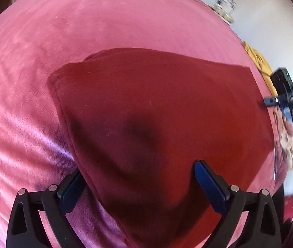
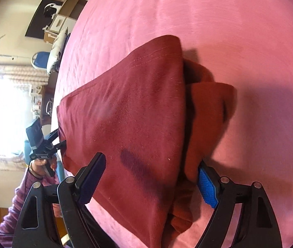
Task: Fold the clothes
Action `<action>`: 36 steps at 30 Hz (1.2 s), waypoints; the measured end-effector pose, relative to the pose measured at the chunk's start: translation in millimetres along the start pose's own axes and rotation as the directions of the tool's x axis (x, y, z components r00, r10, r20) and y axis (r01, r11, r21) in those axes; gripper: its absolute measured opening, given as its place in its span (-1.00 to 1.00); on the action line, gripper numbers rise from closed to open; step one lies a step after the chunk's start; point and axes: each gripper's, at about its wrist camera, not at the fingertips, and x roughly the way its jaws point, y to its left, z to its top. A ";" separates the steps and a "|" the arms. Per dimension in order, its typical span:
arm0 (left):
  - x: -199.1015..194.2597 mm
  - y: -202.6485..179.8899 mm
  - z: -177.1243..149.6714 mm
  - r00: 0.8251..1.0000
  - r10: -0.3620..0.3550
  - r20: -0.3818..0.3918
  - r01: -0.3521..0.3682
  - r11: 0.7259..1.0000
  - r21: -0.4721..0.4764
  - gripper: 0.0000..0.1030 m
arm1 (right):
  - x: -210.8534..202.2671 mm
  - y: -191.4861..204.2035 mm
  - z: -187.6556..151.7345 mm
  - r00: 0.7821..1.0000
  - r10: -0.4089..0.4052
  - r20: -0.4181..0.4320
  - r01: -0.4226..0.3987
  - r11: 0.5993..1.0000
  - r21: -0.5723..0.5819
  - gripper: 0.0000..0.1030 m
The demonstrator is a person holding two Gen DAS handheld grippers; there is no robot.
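A dark red garment [image 1: 156,107] lies folded on a pink plush bed cover [image 1: 84,20]. My left gripper [image 1: 138,177] hovers open over the garment's near corner, one finger on each side of its hem. In the right wrist view the garment [image 2: 130,113] has a sleeve part [image 2: 208,111] sticking out to the right. My right gripper [image 2: 152,171] is open and straddles the garment's near edge. The right gripper also shows in the left wrist view [image 1: 270,101] at the garment's far right edge. The left gripper shows in the right wrist view [image 2: 60,139] at the garment's left corner.
A yellow cloth [image 1: 260,62] and a beige cloth [image 1: 287,142] lie at the bed's right edge. Boxes [image 2: 68,10], a blue chair [image 2: 41,60] and a bright window [image 2: 1,113] stand beyond the bed's left side. The pink cover [image 2: 229,20] stretches far beyond the garment.
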 end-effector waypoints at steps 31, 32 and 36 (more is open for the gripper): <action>-5.7 -3.2 1.5 0.995 0.082 0.058 -0.075 0.991 -0.113 -0.72 | -11.0 -15.5 -2.9 0.982 -0.190 -0.015 0.190 0.982 -0.005 -0.50; -5.4 -2.8 1.8 0.995 0.083 0.054 -0.076 0.991 -0.114 -0.72 | -11.2 -14.3 -2.1 0.979 -0.203 -0.015 0.202 0.979 -0.016 -0.47; -5.0 -2.7 3.8 0.995 0.090 0.043 -0.085 0.991 -0.106 -0.70 | -5.5 3.2 -2.9 0.955 -0.295 -0.016 0.292 0.950 -0.111 -0.35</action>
